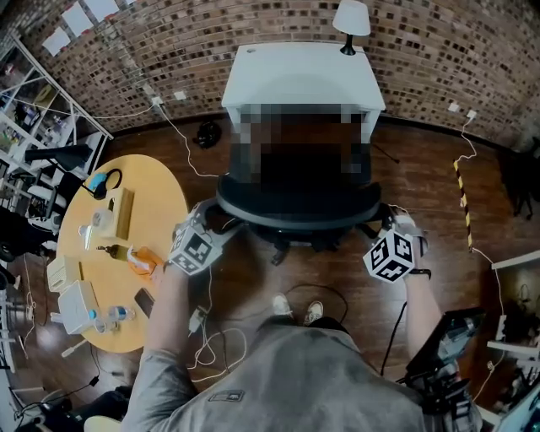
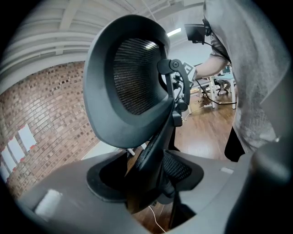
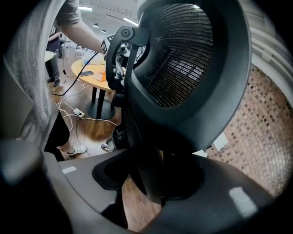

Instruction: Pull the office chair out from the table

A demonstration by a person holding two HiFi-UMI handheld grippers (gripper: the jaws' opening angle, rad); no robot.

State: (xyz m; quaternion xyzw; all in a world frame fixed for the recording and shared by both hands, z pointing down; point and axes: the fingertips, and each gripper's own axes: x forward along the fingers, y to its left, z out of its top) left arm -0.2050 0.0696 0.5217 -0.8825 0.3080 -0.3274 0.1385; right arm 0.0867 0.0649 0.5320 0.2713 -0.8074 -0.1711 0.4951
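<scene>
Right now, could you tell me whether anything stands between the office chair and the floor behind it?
No furniture does. Behind the office chair lie loose cables on the wood floor, and the person's feet stand there; the round yellow table sits off to the left.

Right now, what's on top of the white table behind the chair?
Only a lamp with a white shade, at a far corner of the white table. What is under it is hidden behind the office chair.

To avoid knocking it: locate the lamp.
In the head view the lamp stands on the far right corner of the white table, by the brick wall, beyond the office chair.
</scene>
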